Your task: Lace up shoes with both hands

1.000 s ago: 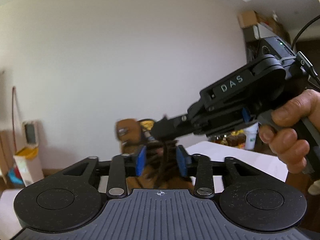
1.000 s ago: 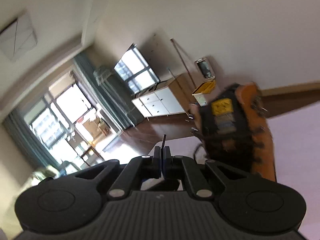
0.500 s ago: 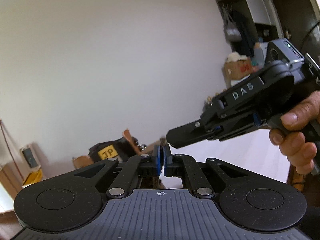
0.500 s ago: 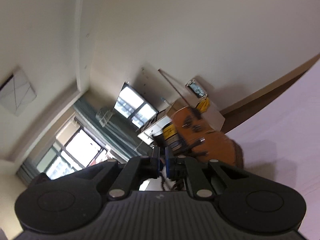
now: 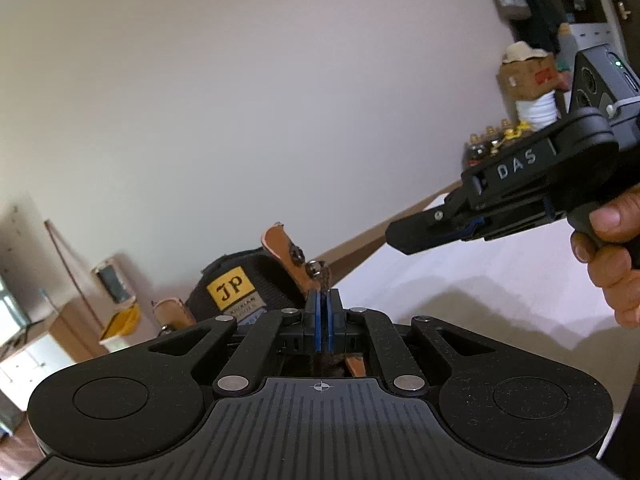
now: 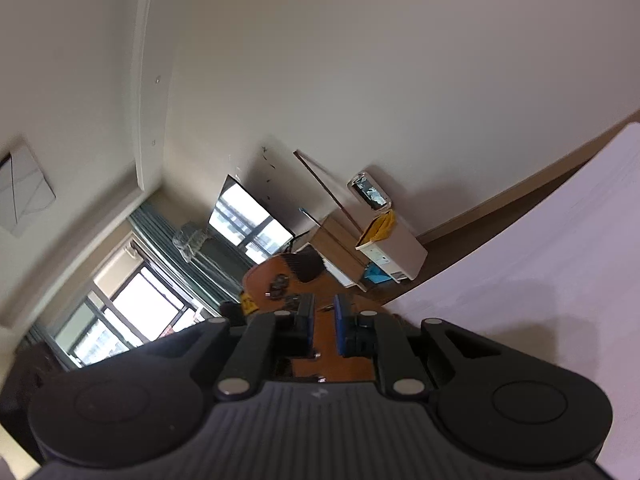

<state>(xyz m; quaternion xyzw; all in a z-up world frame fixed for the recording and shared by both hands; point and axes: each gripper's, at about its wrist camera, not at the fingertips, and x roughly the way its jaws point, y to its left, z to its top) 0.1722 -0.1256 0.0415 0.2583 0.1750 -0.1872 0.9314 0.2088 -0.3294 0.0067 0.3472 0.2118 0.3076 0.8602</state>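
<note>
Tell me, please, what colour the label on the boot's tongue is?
Yellow with black letters on the label, clearest in the left wrist view.

- a white worktop (image 5: 480,280) is stretching across the lower right, pale and bare where it shows.
- a cardboard box (image 5: 528,74) is sitting high on the right, on a white tub, with small bottles (image 5: 486,144) lining up below it.
- a yellow-and-white box (image 6: 390,240) is standing against the plain wall, beside a wooden cabinet (image 6: 336,240).
- a dark screen (image 6: 250,216) is leaning at the wall and reflecting the windows.
- daylight is coming through a large window (image 6: 132,312) with grey-green curtains (image 6: 176,240) hanging beside it.
- a brown skirting board (image 6: 520,196) is running along the foot of the wall.
</note>
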